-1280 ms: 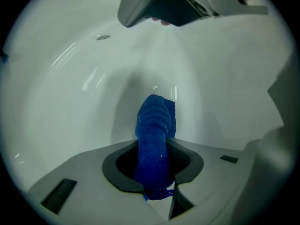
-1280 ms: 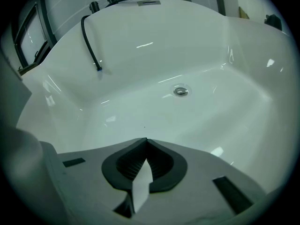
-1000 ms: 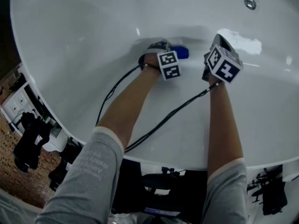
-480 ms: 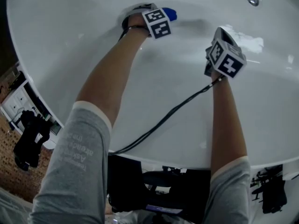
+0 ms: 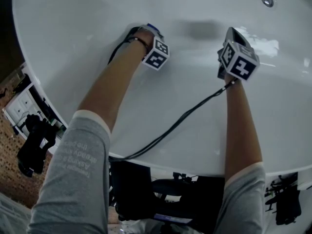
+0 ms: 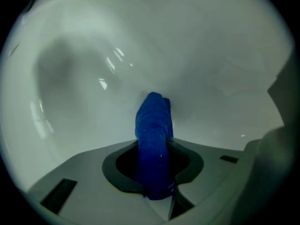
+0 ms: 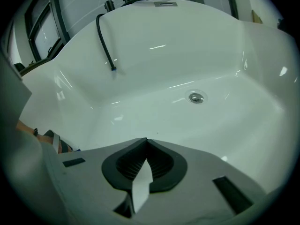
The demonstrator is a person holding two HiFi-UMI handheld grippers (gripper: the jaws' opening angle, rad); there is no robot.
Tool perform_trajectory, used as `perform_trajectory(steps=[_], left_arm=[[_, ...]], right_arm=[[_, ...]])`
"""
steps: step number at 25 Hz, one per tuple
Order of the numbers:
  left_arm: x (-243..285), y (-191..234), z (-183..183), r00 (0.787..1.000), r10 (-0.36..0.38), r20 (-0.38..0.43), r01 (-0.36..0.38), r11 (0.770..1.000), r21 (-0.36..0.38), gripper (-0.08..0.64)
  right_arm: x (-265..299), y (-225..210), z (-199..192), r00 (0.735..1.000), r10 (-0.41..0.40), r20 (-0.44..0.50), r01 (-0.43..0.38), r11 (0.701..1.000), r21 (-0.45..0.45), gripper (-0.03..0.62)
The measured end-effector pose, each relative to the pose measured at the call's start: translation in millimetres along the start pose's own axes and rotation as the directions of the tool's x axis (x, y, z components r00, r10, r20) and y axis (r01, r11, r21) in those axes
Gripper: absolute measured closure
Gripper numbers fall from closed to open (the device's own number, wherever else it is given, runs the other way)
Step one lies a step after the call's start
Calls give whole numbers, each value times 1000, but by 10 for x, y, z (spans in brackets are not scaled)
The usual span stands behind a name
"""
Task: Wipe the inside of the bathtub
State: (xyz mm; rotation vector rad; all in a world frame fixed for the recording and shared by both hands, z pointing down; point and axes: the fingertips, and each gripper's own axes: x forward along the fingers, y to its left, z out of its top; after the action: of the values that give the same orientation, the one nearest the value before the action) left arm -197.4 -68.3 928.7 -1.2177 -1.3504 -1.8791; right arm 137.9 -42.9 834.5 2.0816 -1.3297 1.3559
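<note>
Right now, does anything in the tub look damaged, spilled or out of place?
Nothing stands out. The bathtub looks white and unbroken, with no spill that I can make out. The blue cloth sits clamped in the left hand-held gripper; the right hand-held gripper is shut and empty.

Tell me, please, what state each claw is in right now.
Left claw: shut on the blue cloth.
Right claw: shut, holding nothing.
</note>
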Motion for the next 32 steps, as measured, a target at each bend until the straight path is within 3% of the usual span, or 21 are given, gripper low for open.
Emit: perform_trajectory(steps=[2,6,11,19,32], left_arm=[[41,-90,-38,999,-36,-35,39,996,76,440],[41,-211,-13,991,-117,-61,124,983,138,440],[7,-446,69,988,-156,9,154,979,132,443],[-200,-853,109,975,-214,51,207,971,120,446],[-763,-1537,-76,956,-293,11,290,949,125,446]], right_arm=[[18,54,30,1000,11,3,-11,1000,-13,583],[17,203,45,999,44,1,-44,998,-45,583],[-4,449,90,995,96,0,-96,991,-89,583],[-238,617,108,992,125,-13,-126,988,-93,583],[-786,1097,446,980,197,7,-196,978,-75,583]])
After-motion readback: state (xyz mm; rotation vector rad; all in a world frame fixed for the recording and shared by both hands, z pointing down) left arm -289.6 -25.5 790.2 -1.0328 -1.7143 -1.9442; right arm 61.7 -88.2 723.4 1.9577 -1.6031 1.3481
